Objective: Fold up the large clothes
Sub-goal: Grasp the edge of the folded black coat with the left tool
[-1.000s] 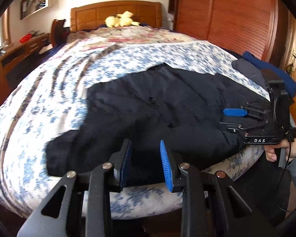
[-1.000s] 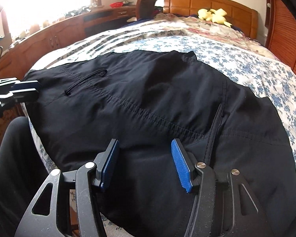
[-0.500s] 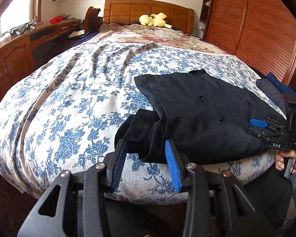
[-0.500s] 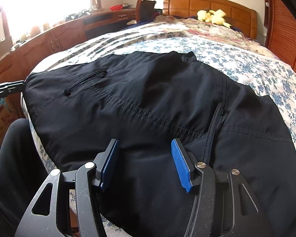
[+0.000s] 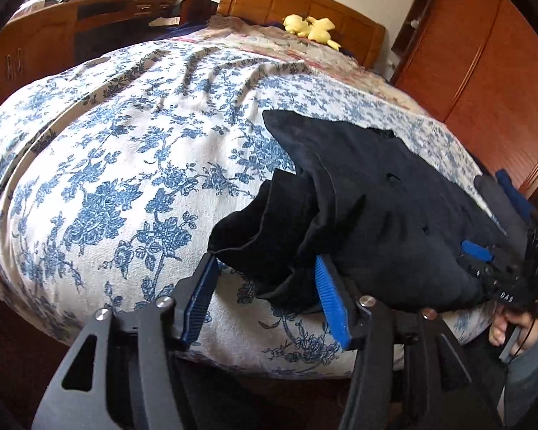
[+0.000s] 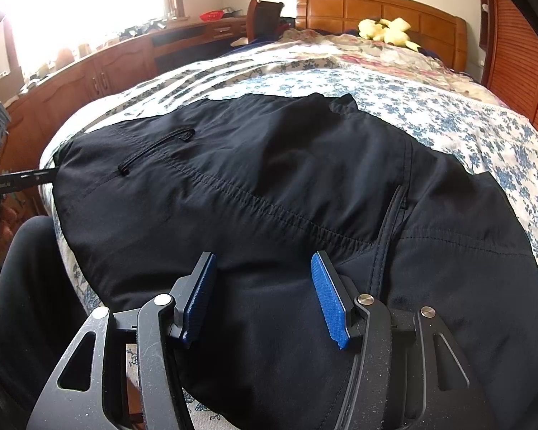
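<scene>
Fabric of the black garment (image 5: 376,215) now lies bunched at its end, near the foot edge of the bed (image 5: 125,186). One second ago this end lay flat and spread wide over the flowered cover; now it is gathered into loose folds and pushed toward the middle of the garment, so more of the blue flower pattern shows beside it. The left hand-held gripper (image 5: 265,297) has come closer to the bunch, and its jaws are opening. The crumpled edge sits between the blue pads (image 5: 330,297), but the pads do not press on it. This probably means that the left side has just been let go after a first fold or a gathering move, and the fold is not neat yet; the cloth may need smoothing.

The right hand-held gripper (image 6: 265,294) has stayed in the same place above the garment (image 6: 269,186), which in this view lies flat across the bed, with a zip pocket and stitched seams. Its jaws stand about half wide and hold nothing; the cloth is only under them.

In the left view, the body of the other hand-held gripper, just beside the garment, carries the white letters "DAS" (image 5: 506,296). In the right view, a thin bar beside the garment has small writing, too small to read.
</scene>
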Demonstrator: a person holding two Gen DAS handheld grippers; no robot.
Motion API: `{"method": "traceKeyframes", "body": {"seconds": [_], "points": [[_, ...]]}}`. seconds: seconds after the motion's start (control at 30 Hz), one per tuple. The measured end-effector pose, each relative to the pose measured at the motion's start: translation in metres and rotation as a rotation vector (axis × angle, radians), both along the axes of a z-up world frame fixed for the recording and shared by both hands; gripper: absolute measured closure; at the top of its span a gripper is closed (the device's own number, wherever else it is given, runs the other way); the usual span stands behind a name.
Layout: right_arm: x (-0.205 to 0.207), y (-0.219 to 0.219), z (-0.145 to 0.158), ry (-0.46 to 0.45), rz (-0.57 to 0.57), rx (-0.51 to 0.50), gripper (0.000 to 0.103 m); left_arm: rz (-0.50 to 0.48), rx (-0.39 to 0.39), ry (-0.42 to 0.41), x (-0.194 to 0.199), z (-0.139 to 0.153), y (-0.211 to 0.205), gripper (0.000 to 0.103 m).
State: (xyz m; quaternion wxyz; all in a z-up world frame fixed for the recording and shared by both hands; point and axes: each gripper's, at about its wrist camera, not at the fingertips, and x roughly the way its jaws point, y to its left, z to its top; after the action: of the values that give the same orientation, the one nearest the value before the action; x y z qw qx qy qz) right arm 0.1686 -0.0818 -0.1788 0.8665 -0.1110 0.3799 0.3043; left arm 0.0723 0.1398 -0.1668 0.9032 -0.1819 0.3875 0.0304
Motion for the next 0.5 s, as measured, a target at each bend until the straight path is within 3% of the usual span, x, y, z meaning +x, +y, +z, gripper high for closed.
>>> {"method": "traceKeyframes", "body": {"seconds": [0.2, 0.23, 0.3, 0.37, 0.5], "points": [[0.000, 0.000, 0.000, 0.000, 0.001, -0.002, 0.047, -0.001, 0.007, -0.001, 0.001, 0.000, -0.007, 0.051], [0.000, 0.000, -0.001, 0.000, 0.001, -0.001, 0.047, -0.011, -0.010, -0.003, 0.001, 0.000, -0.007, 0.059], [0.000, 0.000, -0.001, 0.000, 0.000, 0.000, 0.047, -0.019, -0.013, 0.004, 0.002, 0.002, -0.008, 0.065], [0.000, 0.000, -0.001, 0.000, 0.000, -0.001, 0.047, -0.027, -0.011, -0.004, 0.002, 0.006, -0.010, 0.081], [0.000, 0.000, 0.000, 0.008, -0.002, 0.001, 0.047, -0.028, 0.016, -0.046, 0.003, 0.027, -0.018, 0.096]]}}
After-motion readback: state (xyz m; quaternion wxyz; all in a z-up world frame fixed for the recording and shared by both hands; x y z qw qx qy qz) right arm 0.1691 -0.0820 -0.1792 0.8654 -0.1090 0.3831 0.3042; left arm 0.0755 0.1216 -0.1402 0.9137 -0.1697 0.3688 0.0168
